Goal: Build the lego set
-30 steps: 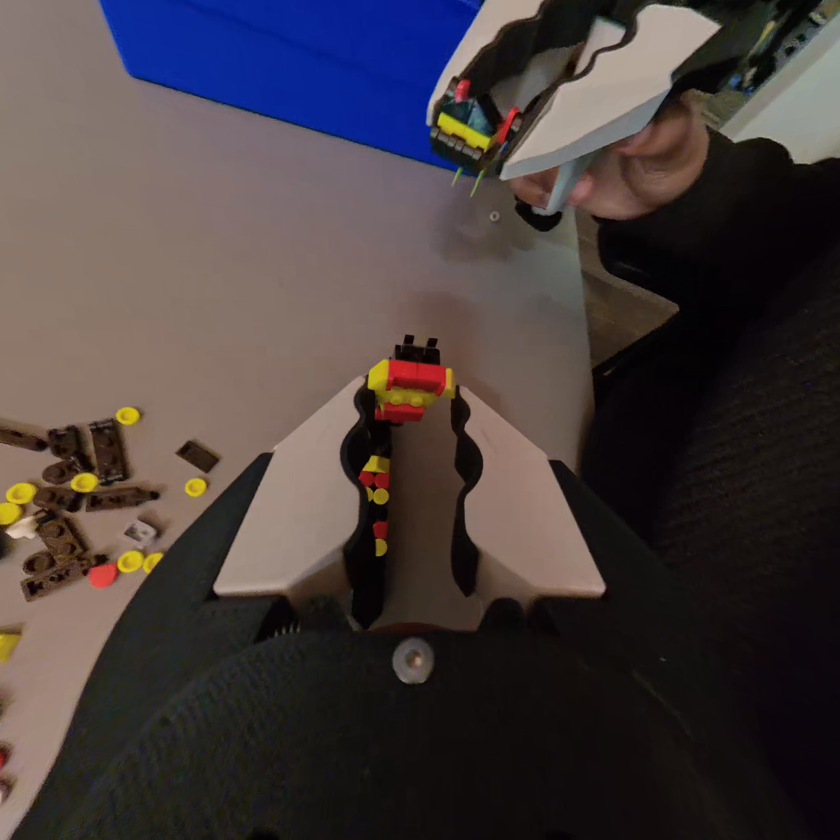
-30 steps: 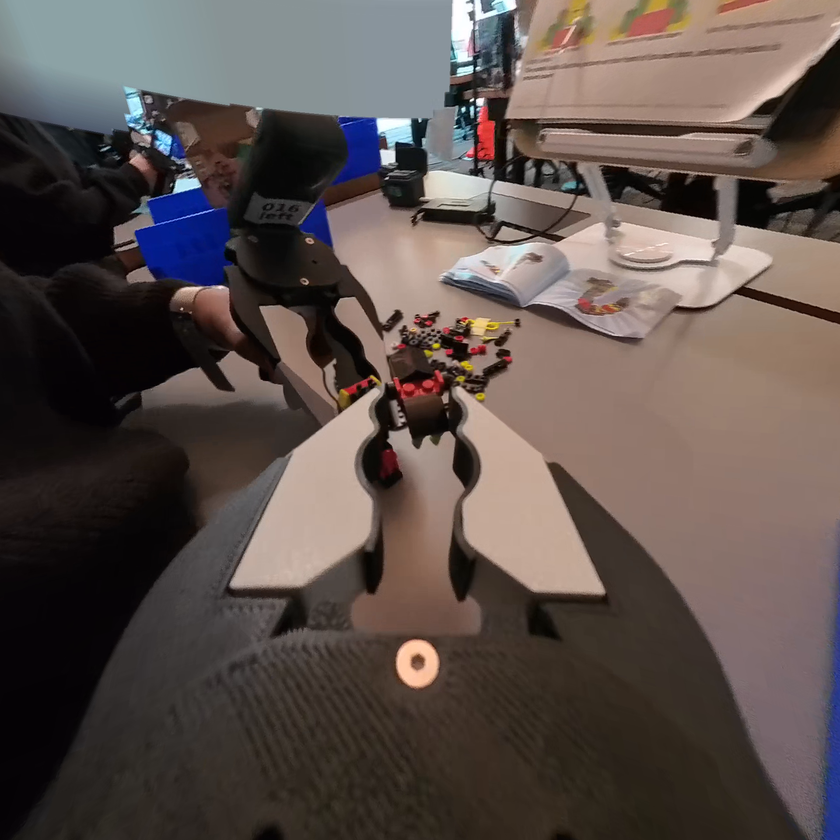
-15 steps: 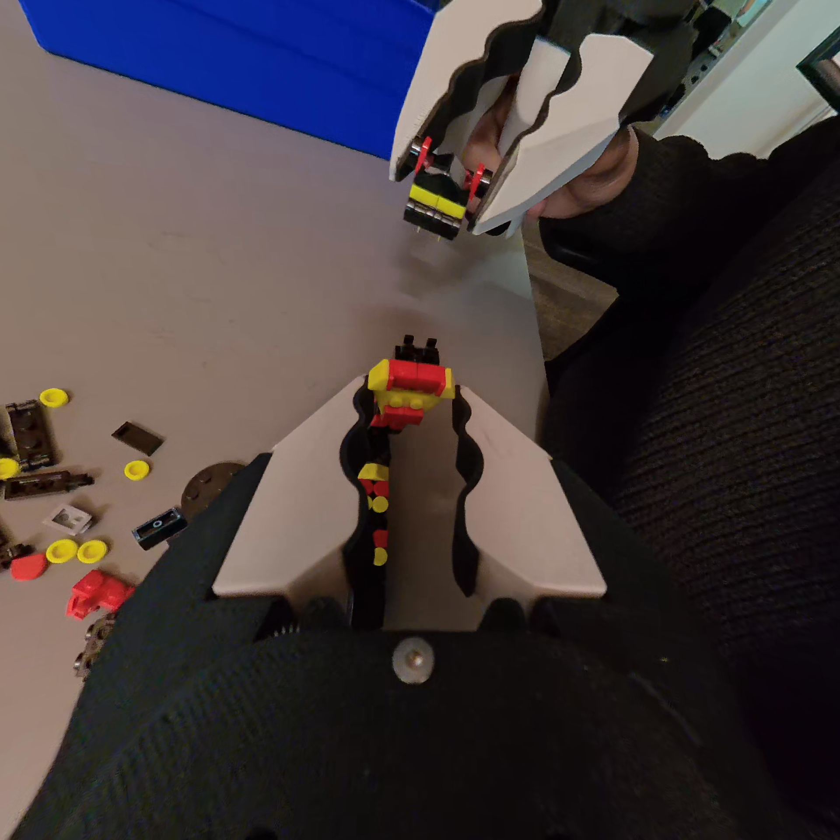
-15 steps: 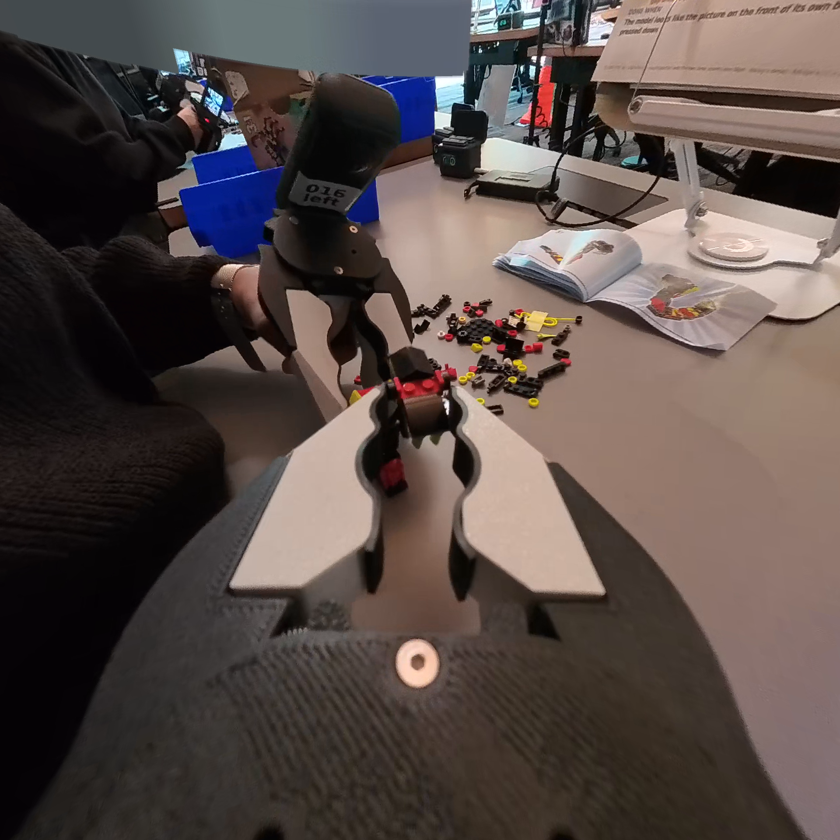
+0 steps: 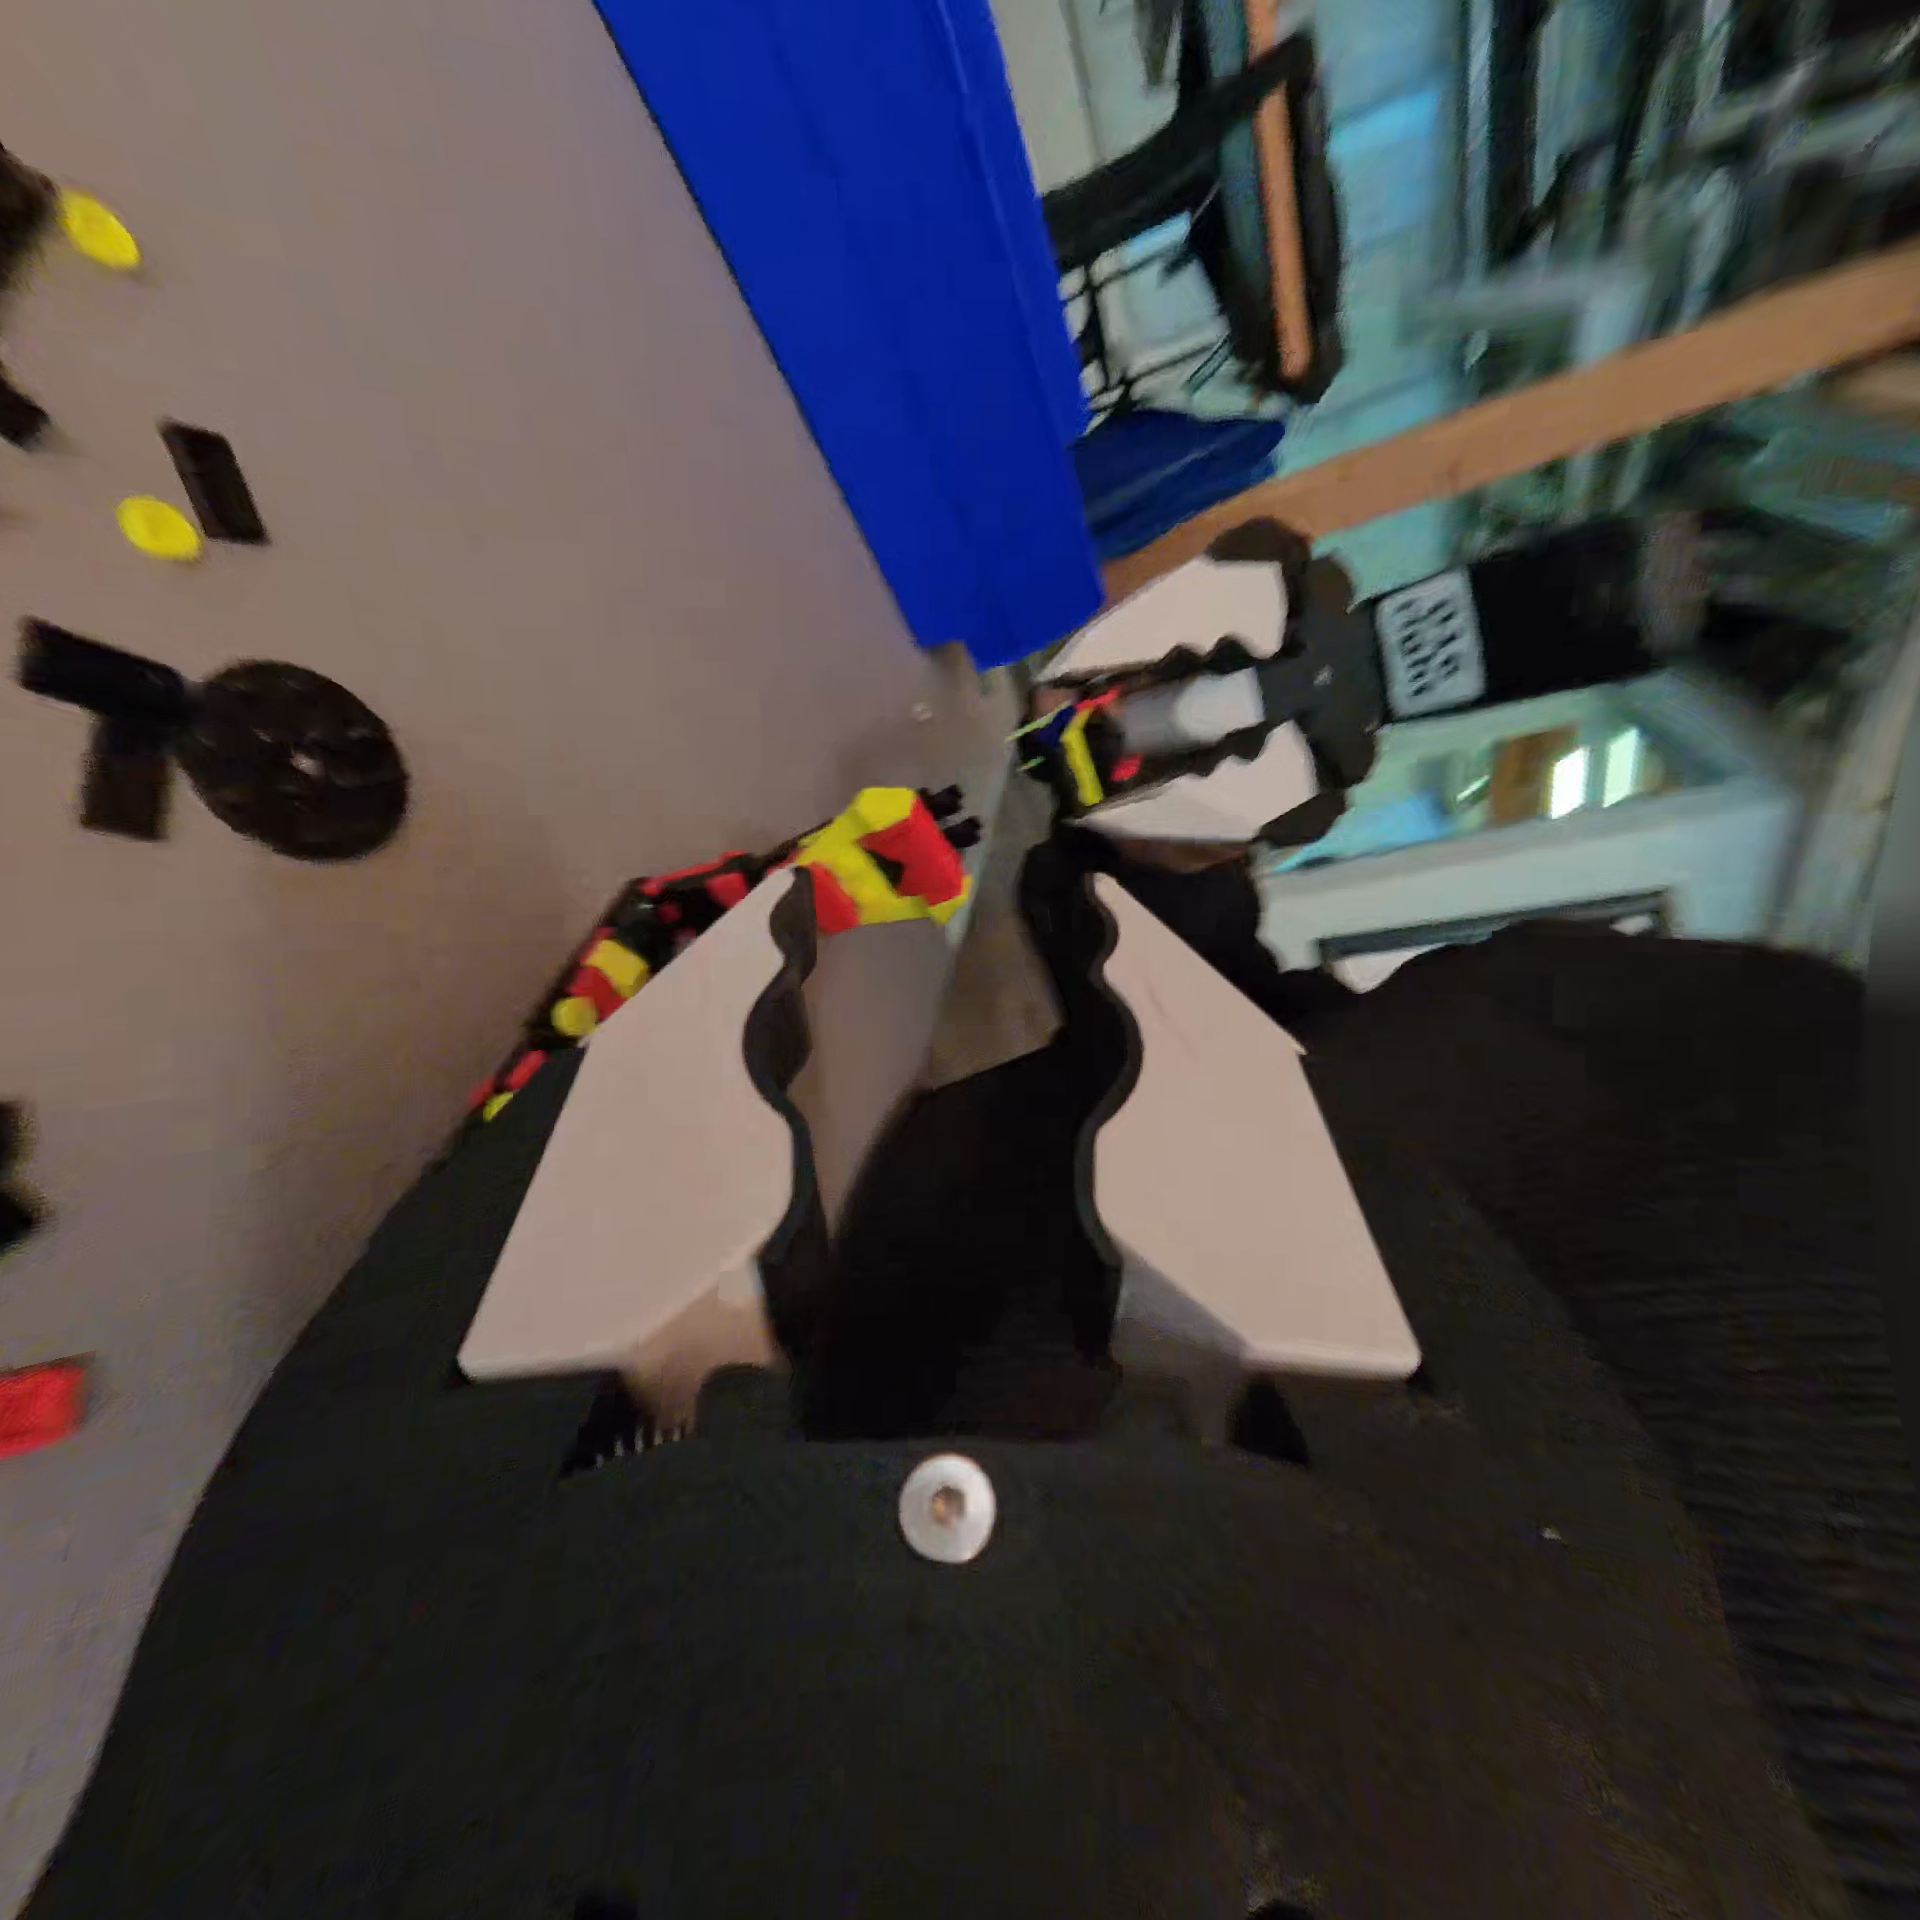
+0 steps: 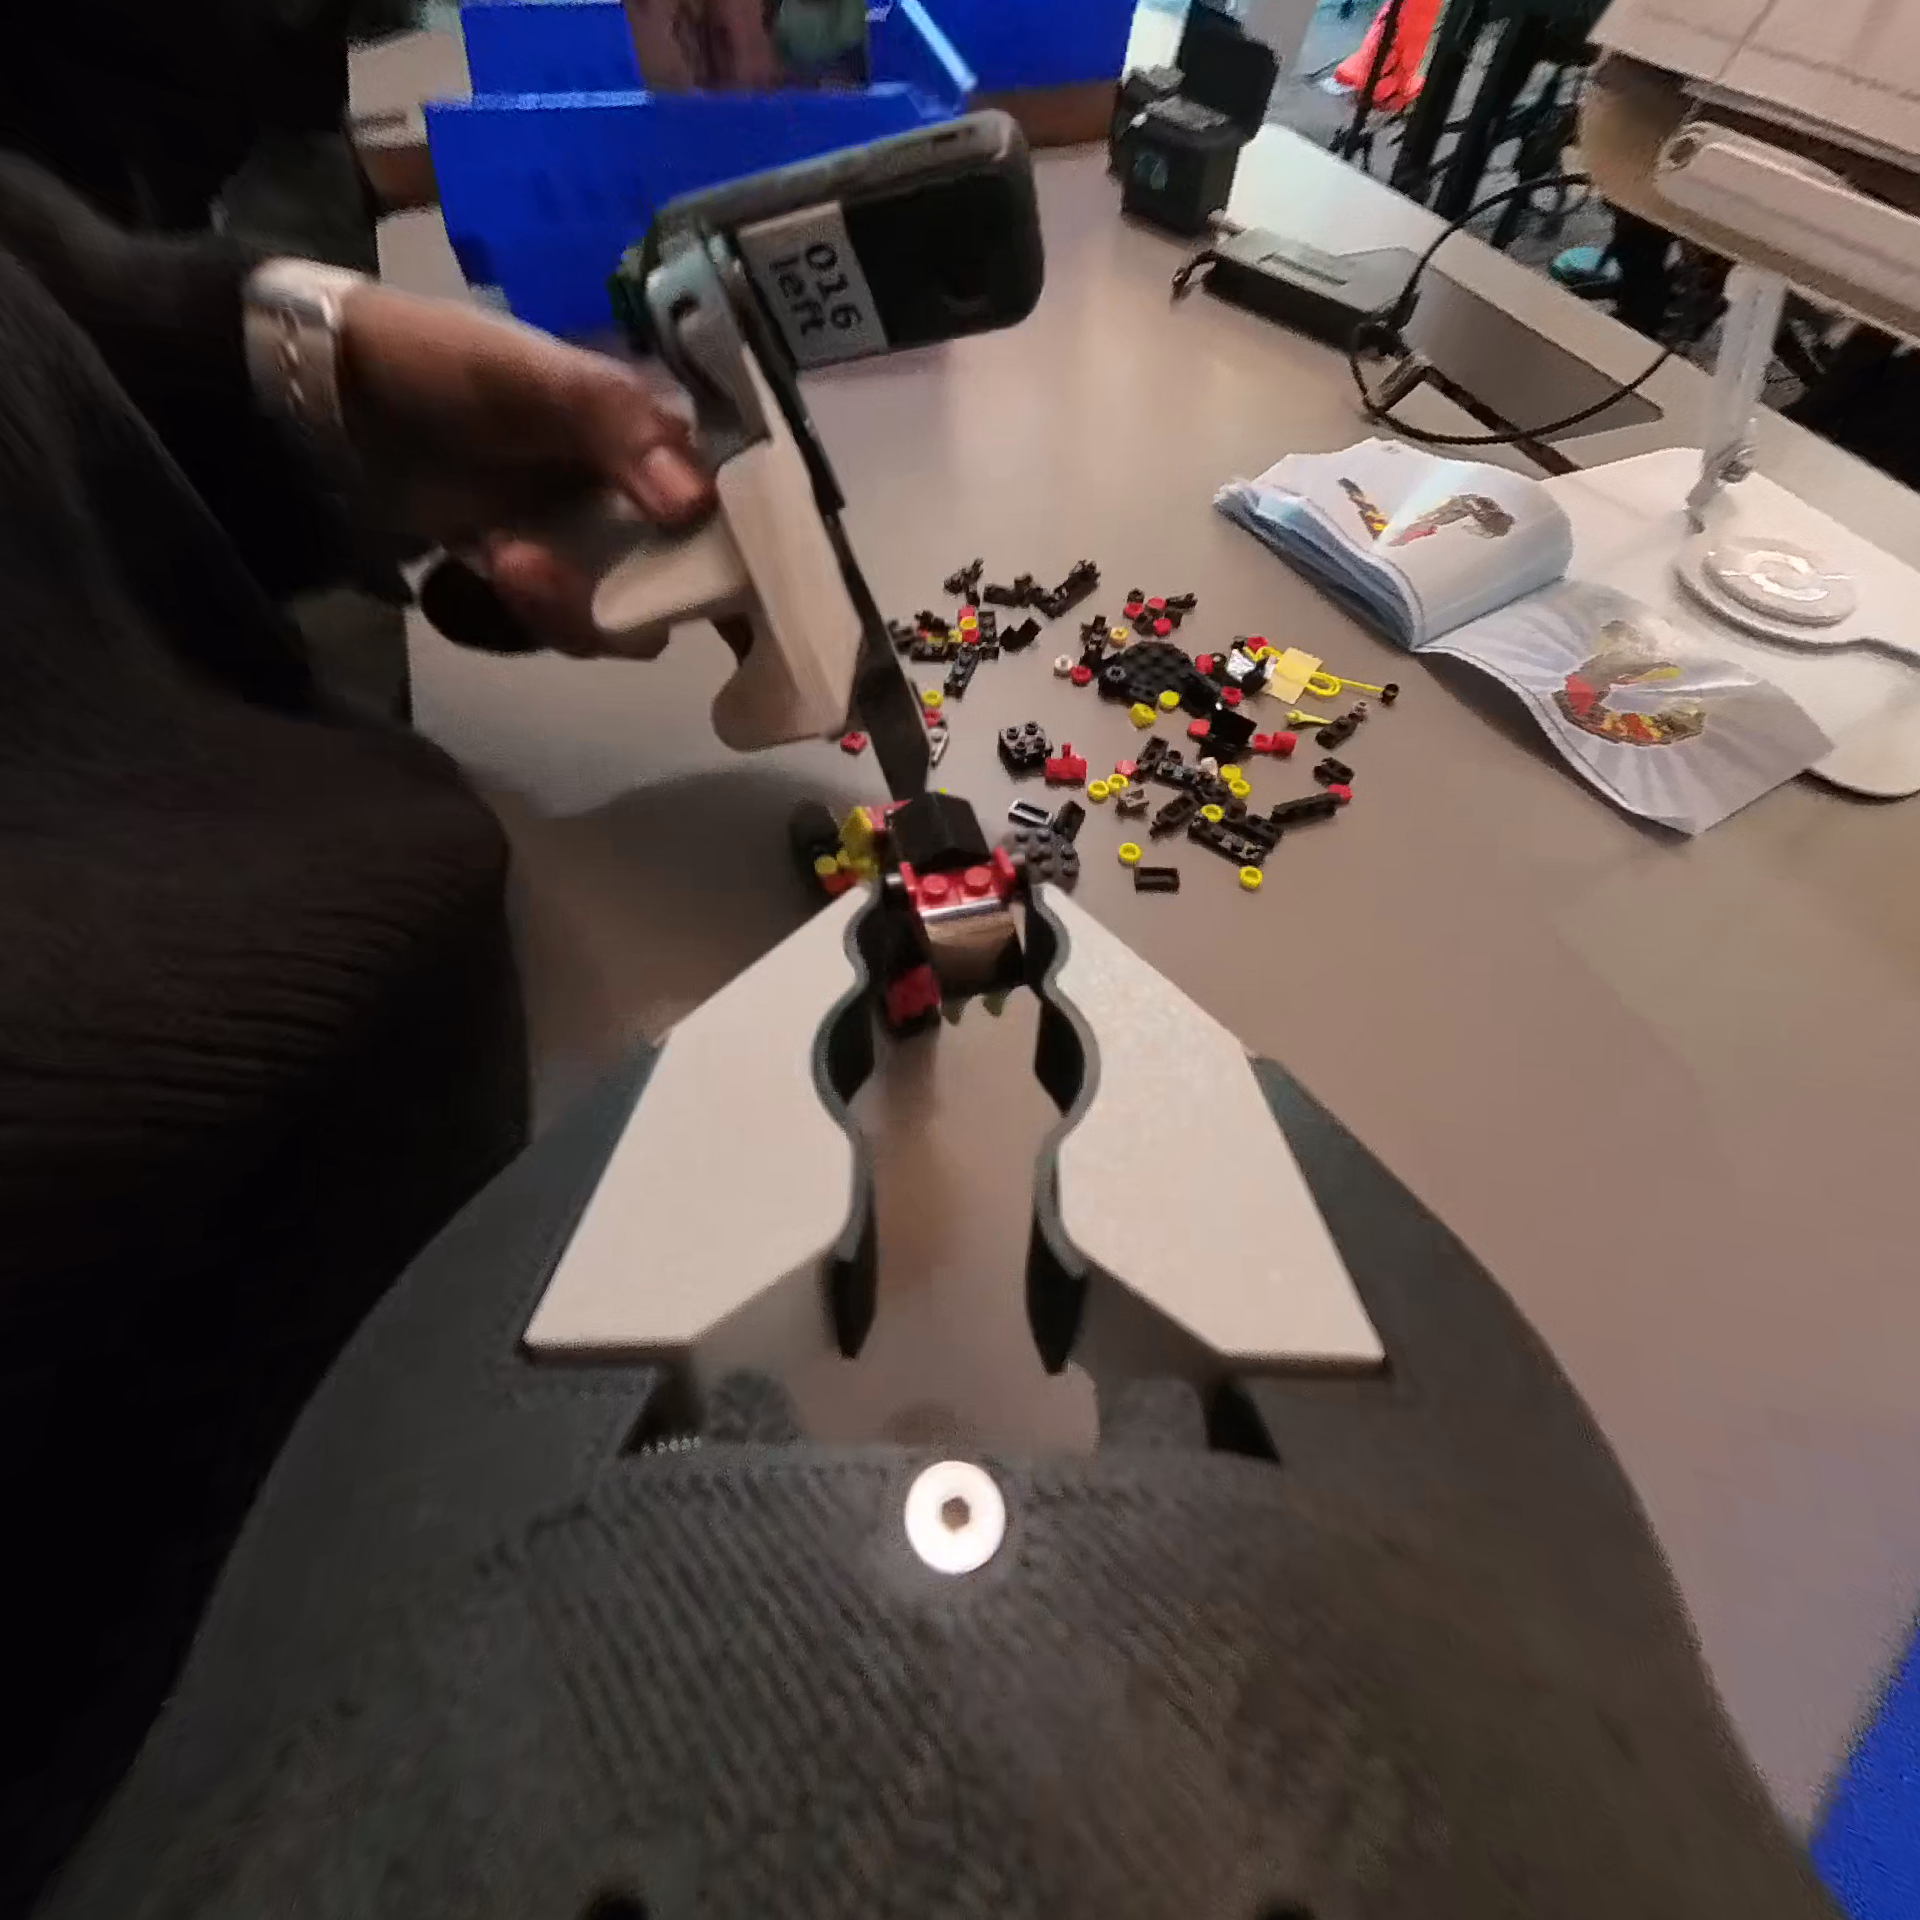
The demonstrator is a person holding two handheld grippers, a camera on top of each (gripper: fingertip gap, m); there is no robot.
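Note:
My left gripper point(image 5: 920, 883) is rolled on its side low over the grey table, jaws apart. A red, yellow and black lego chain point(image 5: 873, 852) lies on the table along the outside of its left finger, its head at the fingertip. In the right wrist view the left gripper point(image 6: 909, 779) points down at that chain point(image 6: 847, 847). My right gripper point(image 6: 951, 914) is shut on a small black and red lego assembly point(image 6: 951, 894), held above the table close to the chain. It also shows in the left wrist view point(image 5: 1075, 748), just past the table edge.
Loose black, red and yellow lego pieces point(image 6: 1164, 748) lie scattered mid-table, with a black round plate point(image 5: 296, 758) near the left gripper. An open instruction booklet point(image 6: 1455, 540) and a white stand base point(image 6: 1766, 582) are at the right. A blue bin point(image 6: 623, 177) stands behind. The tips of one gripper are about 5 cm away from the tips of the other. The left tips stand about 8 cm off the black round plate point(image 5: 296, 758).
The left gripper has rolled sideways and dropped to the table. Its jaws have widened and the chain now lies outside its left finger. The right gripper still holds its assembly.

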